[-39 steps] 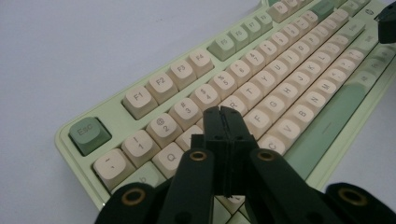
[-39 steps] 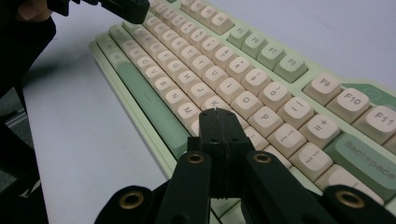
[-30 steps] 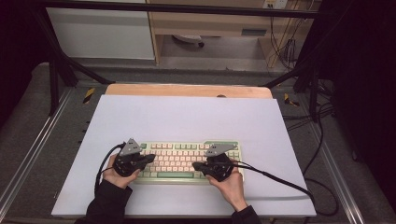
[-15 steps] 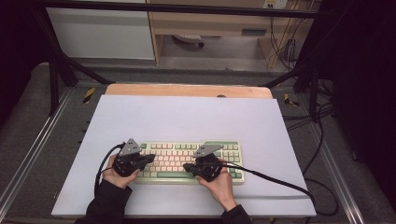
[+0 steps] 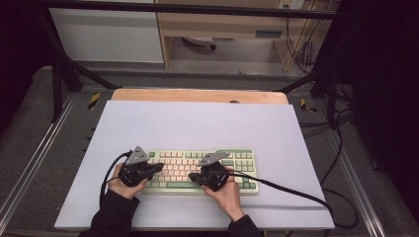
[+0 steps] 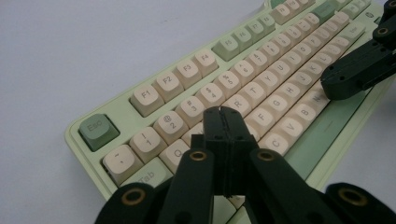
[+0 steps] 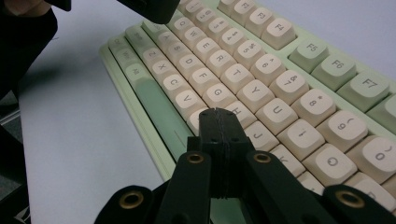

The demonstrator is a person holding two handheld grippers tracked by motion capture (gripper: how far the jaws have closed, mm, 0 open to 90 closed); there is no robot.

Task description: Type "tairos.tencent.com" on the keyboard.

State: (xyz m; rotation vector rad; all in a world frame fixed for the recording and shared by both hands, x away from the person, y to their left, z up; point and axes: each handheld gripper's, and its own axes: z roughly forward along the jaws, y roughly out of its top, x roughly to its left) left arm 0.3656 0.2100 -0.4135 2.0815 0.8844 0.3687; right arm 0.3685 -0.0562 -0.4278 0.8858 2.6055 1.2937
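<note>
We worked at the pale green keyboard with cream keycaps [image 5: 197,170], which lay flat on the light grey table sheet [image 5: 197,123], near the 6 o'clock edge of it in the high view and parallel to that edge. Our left gripper [image 6: 223,112] had its two black jaws clenched together with nothing between them, and its tip stood over the keys near W and E, at about 9 o'clock on the keyboard. Our right gripper [image 7: 218,112] was clenched in the same way, empty, with its tip just over the keys around H and N, close to the green space bar [image 7: 159,109]. We could not tell whether either tip already touched a keycap. We judged that the main risk was a wrong key: the closed tip was almost as wide as one keycap, so a small slip to the side could press two neighbours together. A push that came at a slant, not straight down, could make the tip slide off the rounded cap. Too much force could also shift the whole keyboard on the smooth sheet. The black cable [image 5: 286,190] that trailed toward 4 o'clock could pull the right hand aside.
</note>
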